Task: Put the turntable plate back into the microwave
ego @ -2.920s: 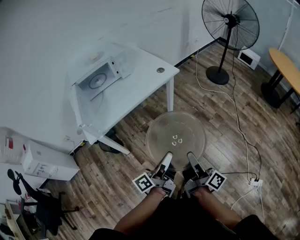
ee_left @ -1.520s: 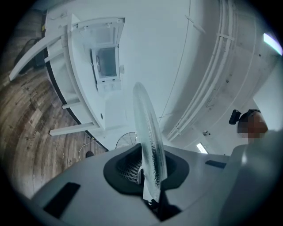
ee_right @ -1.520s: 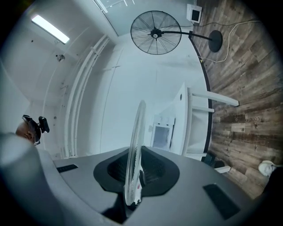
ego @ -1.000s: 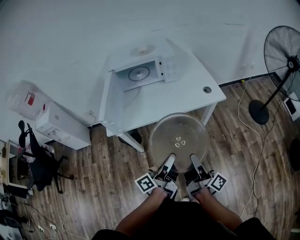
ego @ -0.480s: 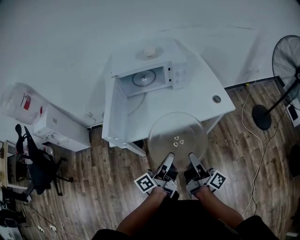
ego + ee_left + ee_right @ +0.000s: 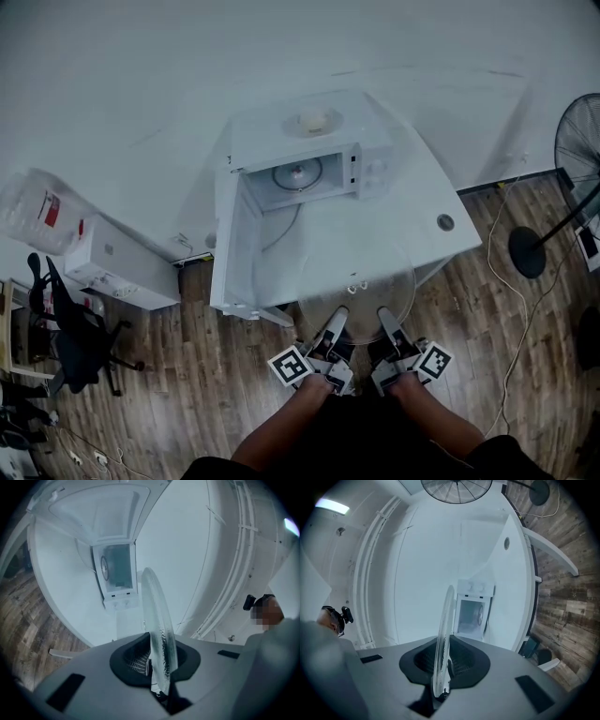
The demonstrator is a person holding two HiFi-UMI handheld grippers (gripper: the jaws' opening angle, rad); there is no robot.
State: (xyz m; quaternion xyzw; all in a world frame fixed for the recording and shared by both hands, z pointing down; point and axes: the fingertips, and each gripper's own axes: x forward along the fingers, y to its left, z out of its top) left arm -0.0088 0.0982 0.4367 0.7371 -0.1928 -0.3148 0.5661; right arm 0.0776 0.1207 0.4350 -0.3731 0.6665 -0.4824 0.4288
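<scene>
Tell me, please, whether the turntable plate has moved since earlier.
Yes: the turntable plate now overlaps the table, nearer the microwave; earlier it was over floor.

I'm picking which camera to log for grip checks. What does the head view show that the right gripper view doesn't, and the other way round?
Only the head view: both claws side by side, the left claw and right claw, and a chair on the floor.

Only the right gripper view: the plate seen edge-on, its rim clamped in the right claw, and a ceiling light.

Both: the plate, the microwave with its door open, the white table and the fan.
</scene>
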